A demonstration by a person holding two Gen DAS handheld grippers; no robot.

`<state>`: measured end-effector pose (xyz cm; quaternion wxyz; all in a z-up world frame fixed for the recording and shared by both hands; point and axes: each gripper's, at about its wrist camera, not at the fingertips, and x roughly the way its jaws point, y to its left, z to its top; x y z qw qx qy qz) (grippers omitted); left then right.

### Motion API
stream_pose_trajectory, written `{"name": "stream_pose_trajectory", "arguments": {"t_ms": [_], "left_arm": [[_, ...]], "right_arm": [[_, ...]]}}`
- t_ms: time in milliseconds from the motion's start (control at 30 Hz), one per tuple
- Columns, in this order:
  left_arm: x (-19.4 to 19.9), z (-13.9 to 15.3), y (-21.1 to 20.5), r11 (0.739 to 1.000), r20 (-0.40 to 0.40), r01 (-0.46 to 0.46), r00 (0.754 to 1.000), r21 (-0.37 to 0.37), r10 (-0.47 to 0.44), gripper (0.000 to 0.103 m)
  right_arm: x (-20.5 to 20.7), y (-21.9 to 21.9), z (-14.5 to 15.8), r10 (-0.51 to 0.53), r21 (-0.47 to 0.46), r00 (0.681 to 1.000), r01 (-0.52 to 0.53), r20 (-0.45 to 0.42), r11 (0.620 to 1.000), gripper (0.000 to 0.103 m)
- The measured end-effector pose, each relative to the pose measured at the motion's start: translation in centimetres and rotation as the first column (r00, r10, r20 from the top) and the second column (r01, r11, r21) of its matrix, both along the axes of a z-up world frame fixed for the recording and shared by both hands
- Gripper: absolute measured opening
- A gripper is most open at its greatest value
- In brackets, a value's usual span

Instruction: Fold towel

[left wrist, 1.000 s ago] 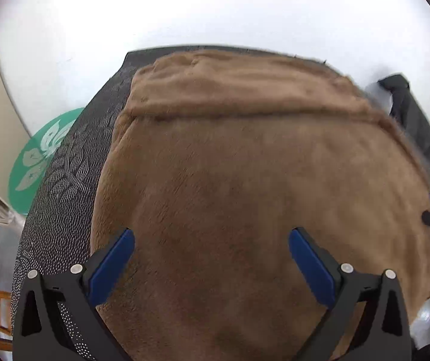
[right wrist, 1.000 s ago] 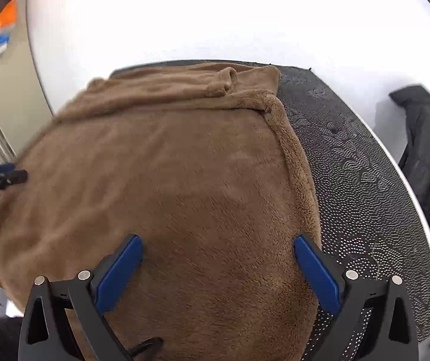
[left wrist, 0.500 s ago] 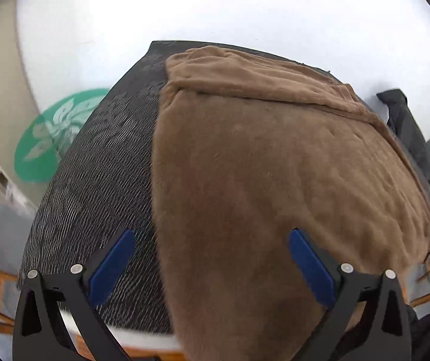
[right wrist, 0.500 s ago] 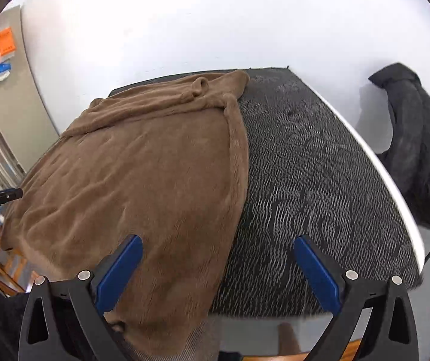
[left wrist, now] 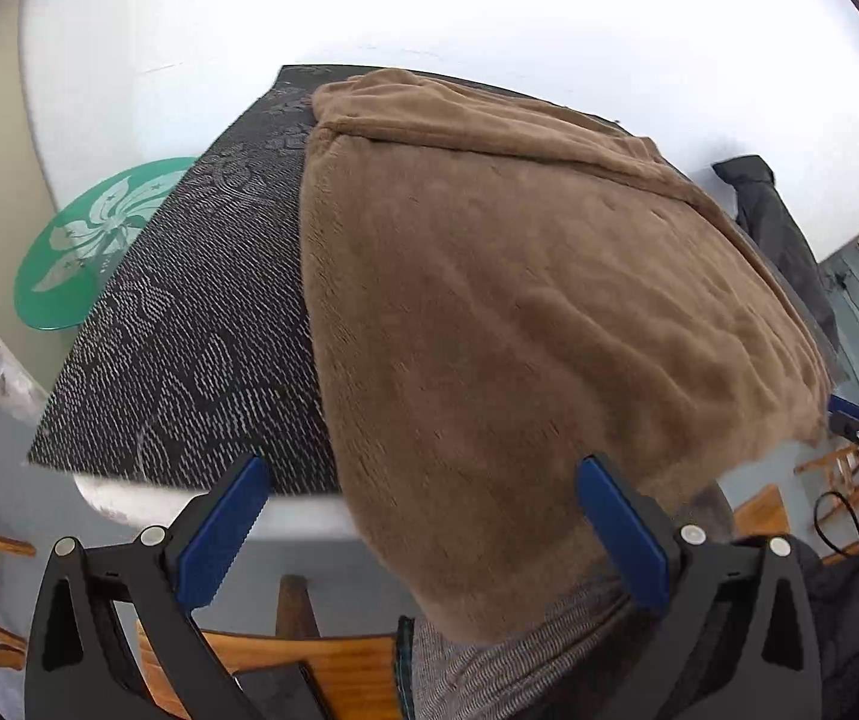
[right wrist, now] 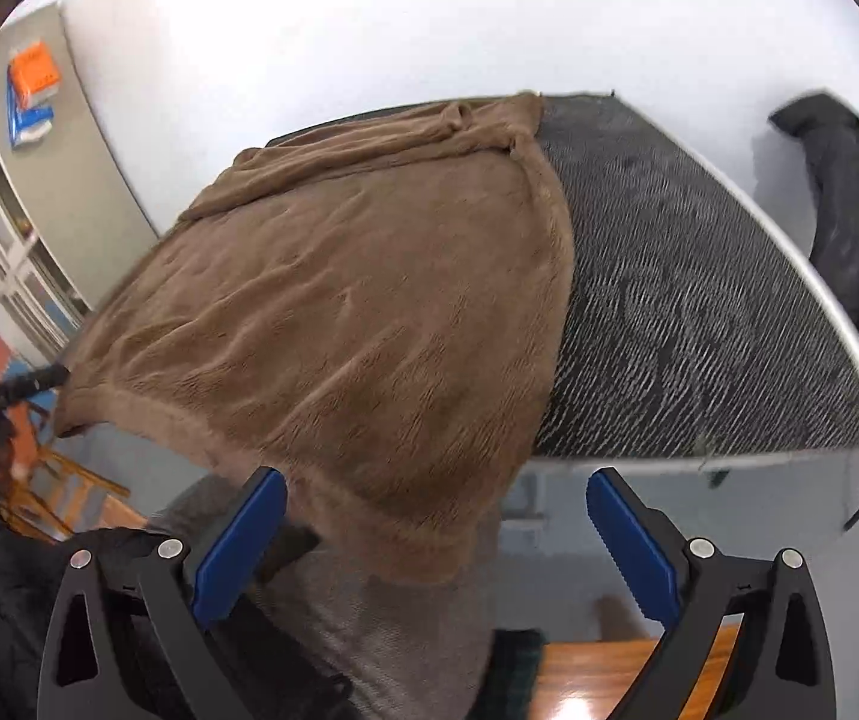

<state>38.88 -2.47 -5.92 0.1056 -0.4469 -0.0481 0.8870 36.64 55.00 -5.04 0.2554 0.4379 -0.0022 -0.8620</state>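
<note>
Left to right. Far left corner of the bench point(left wrist: 189, 312): bare, black patterned cover, nothing on it. Left gripper point(left wrist: 423, 531): jaws wide apart, empty, held off the near edge of the bench, just beside the left near corner of the towel point(left wrist: 519, 324). That corner straight ahead, slightly right of the midline between the jaws, hanging over the near edge onto a grey knitted garment below.

Towel itself: brown, plush, spread over the middle of the bench, a doubled band along the far edge, near hem draped off the near edge. Long axis hard to call through the fisheye; probably running from near edge to far edge, though nearly square by the look of it.

Right gripper point(right wrist: 435, 531): jaws likewise wide apart, gripping nothing, level with the near edge. Right near corner of the towel point(right wrist: 369, 324) dead ahead between the blue pads point(right wrist: 240, 540), drooping below the bench rim. Right side of the bench bare beyond the towel's right hem, through to the far right corner.

Each corner nearer to the gripper on its own side; no crossing called for. Next move, by judgement: forward and slightly inward with both, pinch the two hanging corners, then lift and carry toward the far edge. Risk: a shallow bite on thick pile slipping out mid-lift.
</note>
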Motion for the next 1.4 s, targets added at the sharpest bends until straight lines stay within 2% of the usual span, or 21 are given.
{"name": "stream_pose_trajectory", "arguments": {"t_ms": [67, 133, 167, 200, 267, 367, 467, 500, 600, 633, 667, 767, 800, 833, 867, 900, 933, 1033, 1167, 1267, 1400], "left_arm": [[0.6, 0.0, -0.1, 1.000, -0.005, 0.014, 1.000, 0.012, -0.014, 0.103], [1.1, 0.0, -0.2, 0.999, -0.006, 0.020, 1.000, 0.029, -0.020, 0.103], [1.2, 0.1, -0.4, 0.999, -0.007, 0.020, 1.000, 0.044, -0.019, 0.103], [1.4, 0.0, -0.7, 0.997, 0.002, 0.017, 1.000, 0.074, -0.017, 0.103], [1.7, -0.2, -1.5, 0.989, 0.027, 0.009, 1.000, 0.145, -0.013, 0.103], [2.3, -0.7, -3.0, 0.959, 0.066, -0.022, 0.998, 0.283, 0.004, 0.103], [2.4, -1.6, -4.6, 0.906, 0.105, -0.061, 0.994, 0.419, 0.018, 0.103], [2.1, -2.3, -4.9, 0.877, 0.127, -0.080, 0.992, 0.474, 0.021, 0.103], [1.0, -4.4, -5.6, 0.768, 0.197, -0.140, 0.980, 0.625, 0.018, 0.103], [0.6, -5.0, -5.6, 0.747, 0.208, -0.153, 0.978, 0.647, 0.020, 0.103], [0.2, -5.5, -5.6, 0.731, 0.218, -0.166, 0.976, 0.662, 0.024, 0.103], [-0.5, -6.6, -5.3, 0.706, 0.246, -0.198, 0.969, 0.680, 0.034, 0.102], [-0.7, -6.9, -5.2, 0.689, 0.259, -0.206, 0.965, 0.695, 0.027, 0.100], [-0.8, -7.3, -5.1, 0.669, 0.273, -0.214, 0.962, 0.712, 0.018, 0.092], [-0.9, -7.7, -4.9, 0.656, 0.290, -0.220, 0.957, 0.722, 0.003, 0.079], [-1.0, -8.0, -4.6, 0.650, 0.295, -0.216, 0.955, 0.728, -0.014, 0.070], [-1.0, -8.1, -4.4, 0.646, 0.296, -0.208, 0.955, 0.734, -0.030, 0.059], [-0.9, -7.5, -4.1, 0.646, 0.282, -0.187, 0.958, 0.740, -0.045, 0.043], [-0.4, -6.1, -3.5, 0.676, 0.287, -0.169, 0.956, 0.717, -0.065, 0.025], [-0.2, -5.0, -3.0, 0.692, 0.294, -0.160, 0.953, 0.704, -0.079, 0.020], [-0.5, -3.3, -2.8, 0.684, 0.289, -0.157, 0.954, 0.713, -0.082, 0.020]], "right_arm": [[0.1, 0.2, -0.3, -0.006, -0.027, 1.000, 0.007, 0.022, 1.000, 0.097], [-0.1, 0.5, -0.7, -0.015, -0.059, 0.999, 0.018, 0.049, 0.998, 0.087], [-0.3, 0.6, -0.9, -0.018, -0.078, 0.998, 0.023, 0.065, 0.997, 0.076], [-0.6, 0.7, -1.2, -0.019, -0.098, 0.996, 0.027, 0.082, 0.995, 0.073], [-1.0, 0.9, -1.6, -0.022, -0.138, 0.993, 0.037, 0.114, 0.990, 0.073], [-1.2, 1.1, -1.6, -0.016, -0.184, 0.991, 0.041, 0.132, 0.982, 0.073], [-1.8, 1.2, -1.9, 0.008, -0.253, 0.986, 0.035, 0.167, 0.967, 0.073], [-2.0, 1.3, -2.0, 0.018, -0.279, 0.983, 0.035, 0.184, 0.960, 0.073], [-2.7, 1.4, -2.7, 0.041, -0.339, 0.974, 0.039, 0.224, 0.940, 0.073], [-2.8, 1.3, -2.9, 0.049, -0.352, 0.971, 0.038, 0.235, 0.935, 0.073], [-2.9, 1.4, -3.0, 0.052, -0.355, 0.970, 0.037, 0.239, 0.934, 0.073], [-2.9, 1.3, -3.0, 0.066, -0.353, 0.970, 0.022, 0.235, 0.935, 0.073], [-2.8, 1.2, -2.9, 0.071, -0.348, 0.970, 0.014, 0.231, 0.937, 0.073], [-2.8, 1.2, -2.9, 0.076, -0.345, 0.971, 0.007, 0.227, 0.938, 0.073], [-2.7, 1.1, -2.9, 0.081, -0.343, 0.971, 0.001, 0.224, 0.939, 0.071], [-2.7, 1.1, -2.8, 0.086, -0.340, 0.972, -0.006, 0.220, 0.940, 0.065], [-2.7, 1.1, -2.8, 0.090, -0.337, 0.972, -0.012, 0.216, 0.941, 0.063], [-2.5, 1.3, -2.8, 0.110, -0.332, 0.971, -0.035, 0.213, 0.943, 0.054], [-2.2, 2.5, -2.8, 0.131, -0.361, 0.964, -0.039, 0.233, 0.932, 0.039], [-2.0, 3.1, -2.8, 0.140, -0.380, 0.958, -0.036, 0.251, 0.924, 0.034], [-1.8, 3.5, -2.3, 0.162, -0.397, 0.952, -0.048, 0.258, 0.917, 0.033]]}}
